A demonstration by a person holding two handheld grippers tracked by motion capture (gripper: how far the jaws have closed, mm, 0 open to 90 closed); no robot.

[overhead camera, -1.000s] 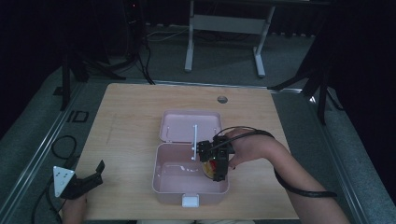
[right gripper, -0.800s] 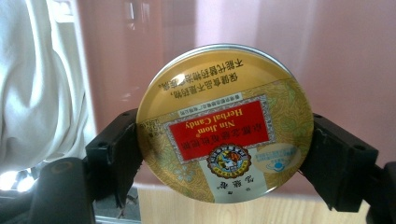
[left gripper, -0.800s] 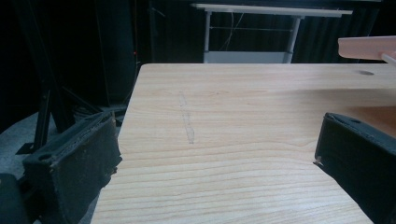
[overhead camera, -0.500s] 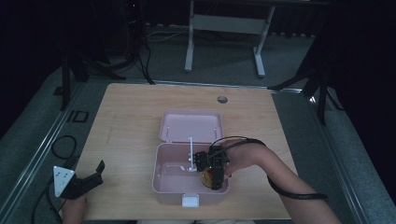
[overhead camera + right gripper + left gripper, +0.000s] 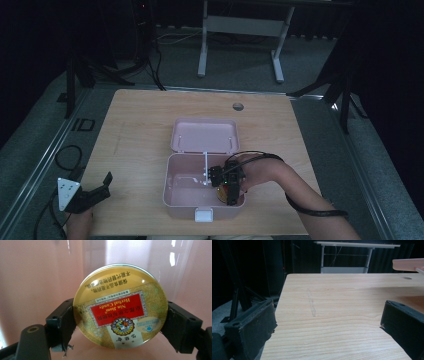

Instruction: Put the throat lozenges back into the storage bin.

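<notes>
gold candy tin with red label, pale pink box, light wood-grain table

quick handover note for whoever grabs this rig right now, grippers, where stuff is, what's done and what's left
Right gripper: shut on the round yellow herbal candy tin, down inside the right side of the open pink plastic box.
Left gripper: open, holding nothing, at the near left corner of the light wooden table.
Box lid lies flipped open behind the box.
Done: tin carried into the box.
Left: probably release the tin, lift the right gripper out, then perhaps shut the lid.
</notes>
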